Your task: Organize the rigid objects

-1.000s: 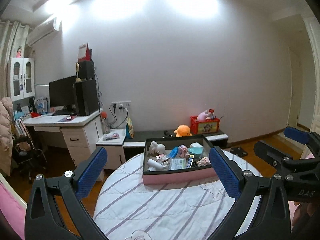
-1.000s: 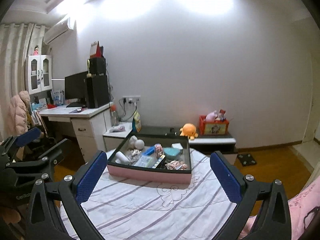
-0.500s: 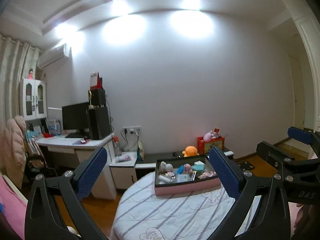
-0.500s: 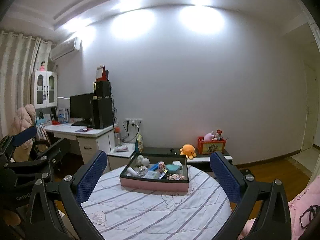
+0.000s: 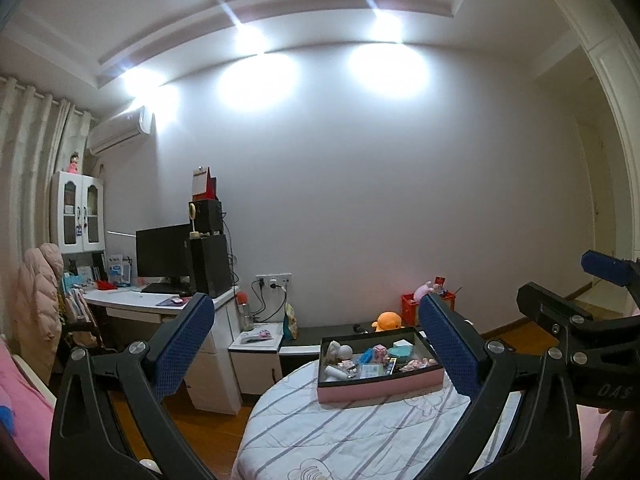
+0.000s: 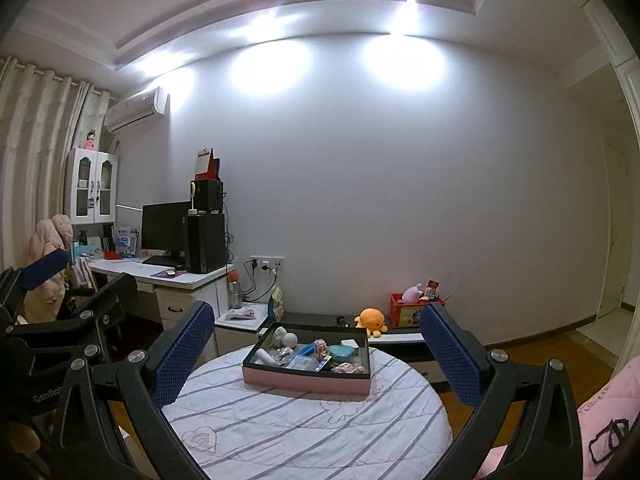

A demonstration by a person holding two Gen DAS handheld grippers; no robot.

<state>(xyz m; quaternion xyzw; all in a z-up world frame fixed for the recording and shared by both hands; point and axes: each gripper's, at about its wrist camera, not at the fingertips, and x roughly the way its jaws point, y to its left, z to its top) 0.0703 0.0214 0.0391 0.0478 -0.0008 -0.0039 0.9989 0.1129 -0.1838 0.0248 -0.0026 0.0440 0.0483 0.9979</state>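
Observation:
A pink box with a dark inner rim (image 5: 380,382) (image 6: 306,378) sits on a round table with a striped white cloth (image 5: 360,436) (image 6: 300,428). It holds several small items: a white figure, a white tube, a teal case, small coloured packets. My left gripper (image 5: 316,344) is open and empty, held well back from the box. My right gripper (image 6: 316,344) is open and empty, also well back from the box. Each gripper shows at the edge of the other's view.
A white desk (image 6: 168,276) with monitor and black speaker stands left. A low cabinet behind the table carries an orange plush (image 6: 370,320) and a red crate (image 6: 412,312). A pink cushion (image 6: 608,412) lies at right. Wooden floor surrounds the table.
Both grippers have pulled back and up from the table. The box now looks smaller and farther away, and more ceiling shows. Both stay open.

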